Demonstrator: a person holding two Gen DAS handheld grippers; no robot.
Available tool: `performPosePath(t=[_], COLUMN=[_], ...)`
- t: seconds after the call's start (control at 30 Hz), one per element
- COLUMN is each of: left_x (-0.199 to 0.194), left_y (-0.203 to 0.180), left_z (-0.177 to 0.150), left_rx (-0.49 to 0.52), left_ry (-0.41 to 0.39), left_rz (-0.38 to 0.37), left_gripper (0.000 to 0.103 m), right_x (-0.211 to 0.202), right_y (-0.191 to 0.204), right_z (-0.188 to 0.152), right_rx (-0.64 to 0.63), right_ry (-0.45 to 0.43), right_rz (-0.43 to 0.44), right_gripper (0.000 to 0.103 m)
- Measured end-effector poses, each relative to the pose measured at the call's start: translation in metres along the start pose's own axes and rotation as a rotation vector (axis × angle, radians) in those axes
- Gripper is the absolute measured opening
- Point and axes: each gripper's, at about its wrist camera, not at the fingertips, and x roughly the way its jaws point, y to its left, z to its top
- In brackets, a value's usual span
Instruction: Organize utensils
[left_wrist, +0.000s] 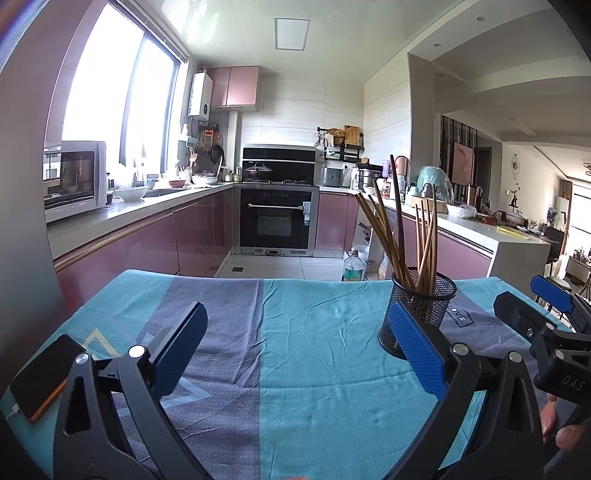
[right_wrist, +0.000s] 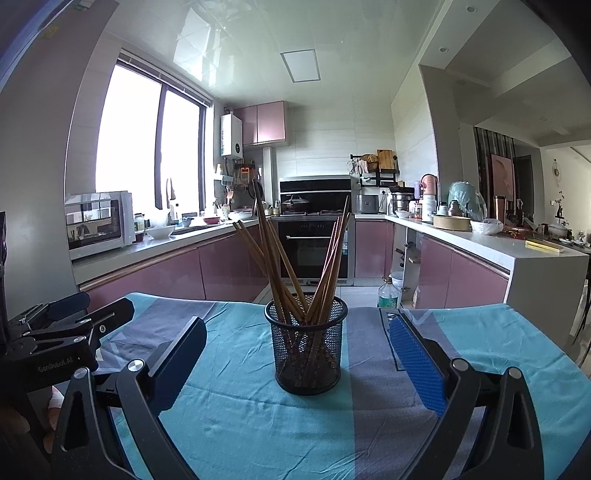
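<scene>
Blue pads line both sets of tongs, and both stand wide apart with nothing between them but cloth and air. The right tongs (right_wrist: 297, 354) face the mesh cup (right_wrist: 306, 347) straight on, the cup standing upright just ahead of their tips. The left tongs (left_wrist: 299, 347) sit beside the cup (left_wrist: 417, 310), which shows just behind their right pad (left_wrist: 417, 354). Brown chopsticks (right_wrist: 295, 258) stand in the cup, fanned out and leaning on its rim. Under the cup lies a teal and grey cloth (right_wrist: 236, 406). Far left of the cup, a phone (left_wrist: 44, 376) rests on the cloth's edge.
</scene>
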Motion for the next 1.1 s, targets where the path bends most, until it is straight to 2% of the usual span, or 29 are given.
performPosePath(t=[0.37, 1.1], left_x=[0.0036, 0.0036], left_y=[-0.0008, -0.0024], left_z=[-0.0043, -0.0051], left_rx=[-0.014, -0.018], left_ry=[-0.004, -0.011], left_rz=[0.009, 0.009], left_gripper=[0.097, 0.097], right_x=[-0.0044, -0.0016], right_y=[0.0057, 0.0064], right_z=[-0.0001, -0.0012], right_rx=[-0.021, -0.010], right_ry=[-0.038, -0.032], right_rz=[-0.008, 0.003], right_gripper=[0.096, 0.096])
